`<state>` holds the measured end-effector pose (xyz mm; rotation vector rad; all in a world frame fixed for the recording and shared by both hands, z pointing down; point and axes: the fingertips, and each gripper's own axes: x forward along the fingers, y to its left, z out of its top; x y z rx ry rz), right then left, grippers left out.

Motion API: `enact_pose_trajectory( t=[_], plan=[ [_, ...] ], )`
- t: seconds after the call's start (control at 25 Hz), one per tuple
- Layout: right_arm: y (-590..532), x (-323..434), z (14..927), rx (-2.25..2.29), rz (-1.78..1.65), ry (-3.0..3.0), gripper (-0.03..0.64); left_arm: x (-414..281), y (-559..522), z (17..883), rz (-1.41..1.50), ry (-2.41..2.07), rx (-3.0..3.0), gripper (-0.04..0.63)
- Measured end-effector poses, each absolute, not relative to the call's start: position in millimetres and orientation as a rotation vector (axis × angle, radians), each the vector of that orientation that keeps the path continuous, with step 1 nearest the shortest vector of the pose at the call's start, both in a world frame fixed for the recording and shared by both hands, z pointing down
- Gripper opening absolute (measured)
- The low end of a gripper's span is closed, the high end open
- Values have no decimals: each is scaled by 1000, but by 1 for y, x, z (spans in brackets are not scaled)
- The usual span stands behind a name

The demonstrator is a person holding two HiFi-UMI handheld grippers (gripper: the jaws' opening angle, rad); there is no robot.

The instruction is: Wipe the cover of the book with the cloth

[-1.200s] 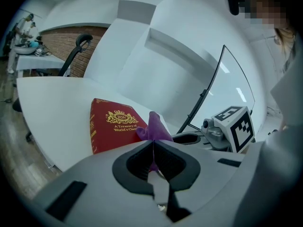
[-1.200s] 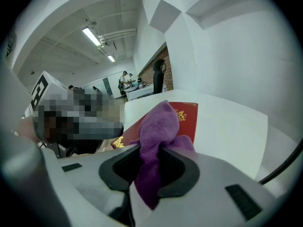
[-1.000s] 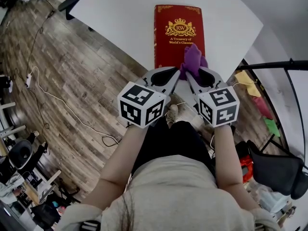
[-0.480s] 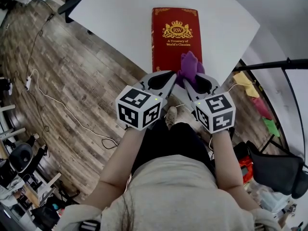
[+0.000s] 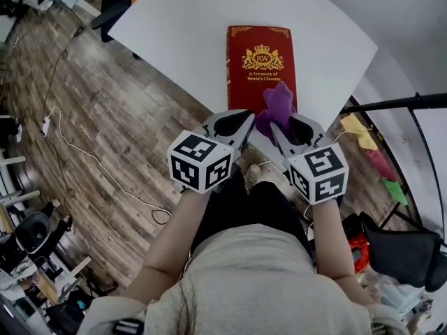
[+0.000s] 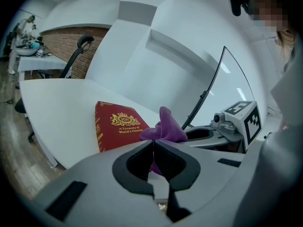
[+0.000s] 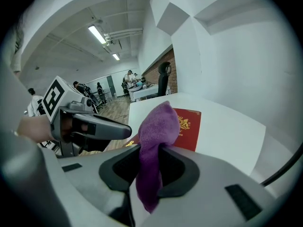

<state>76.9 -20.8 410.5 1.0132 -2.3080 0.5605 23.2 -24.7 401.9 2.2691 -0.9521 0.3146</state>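
Note:
A red book (image 5: 260, 58) with gold print lies closed on the white table (image 5: 174, 26), its near end by the table's edge. My right gripper (image 5: 277, 125) is shut on a purple cloth (image 5: 276, 105), which sticks up out of the jaws over the book's near right corner. Whether the cloth touches the cover cannot be told. In the right gripper view the cloth (image 7: 154, 136) fills the gap, with the book (image 7: 190, 126) beyond. My left gripper (image 5: 246, 117) sits just left of it, shut and empty. Its view shows the cloth (image 6: 165, 126) and book (image 6: 116, 124) ahead.
The table's near edge runs diagonally under both grippers, with wooden floor (image 5: 105, 117) and a cable (image 5: 91, 159) to the left. A black rack bar (image 5: 398, 103) with coloured cloths (image 5: 363, 128) stands at the right. Office chairs and desks are far off.
Both grippers and the cloth have drawn slightly toward me along the book's near end. The right gripper's hold on the cloth is unchanged, and the left stays shut.

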Motion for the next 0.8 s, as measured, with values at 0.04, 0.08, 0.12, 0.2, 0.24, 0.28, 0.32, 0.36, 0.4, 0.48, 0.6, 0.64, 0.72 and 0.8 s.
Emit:
enact_pose_trajectory(
  t=[0.04, 0.08, 0.12, 0.2, 0.24, 0.28, 0.32, 0.36, 0.4, 0.48, 0.6, 0.64, 0.72, 0.8],
  plan=[
    [-23, 76, 408, 1015, 552, -2305, 106, 23, -27, 400, 315, -948, 2275, 23],
    [-25, 75, 405, 1018, 542, -2301, 106, 22, -29, 397, 316, -945, 2281, 23],
    [-27, 74, 402, 1022, 534, -2300, 106, 22, -31, 395, 316, -941, 2288, 23],
    [-33, 73, 397, 1037, 524, -2301, 106, 22, -38, 390, 313, -936, 2301, 23],
    [-37, 73, 394, 1047, 523, -2303, 106, 22, -41, 387, 310, -934, 2307, 25],
    [-41, 73, 392, 1060, 523, -2306, 106, 22, -45, 385, 308, -931, 2313, 24],
    [-45, 73, 390, 1075, 523, -2310, 106, 22, -49, 383, 307, -929, 2319, 25],
    [-50, 73, 388, 1089, 523, -2314, 106, 22, -53, 381, 306, -927, 2325, 24],
    [-55, 74, 387, 1103, 524, -2318, 106, 22, -57, 380, 306, -924, 2331, 23],
    [-64, 75, 384, 1131, 523, -2322, 106, 21, -65, 377, 305, -919, 2342, 23],
    [-78, 73, 377, 1157, 516, -2331, 106, 18, -76, 370, 297, -918, 2358, 25],
    [-82, 72, 374, 1158, 510, -2334, 106, 16, -80, 368, 292, -918, 2362, 23],
    [-89, 68, 368, 1156, 491, -2340, 106, 14, -89, 364, 280, -918, 2371, 23],
    [-96, 65, 361, 1161, 473, -2349, 106, 14, -99, 359, 270, -919, 2383, 23]
  ],
)
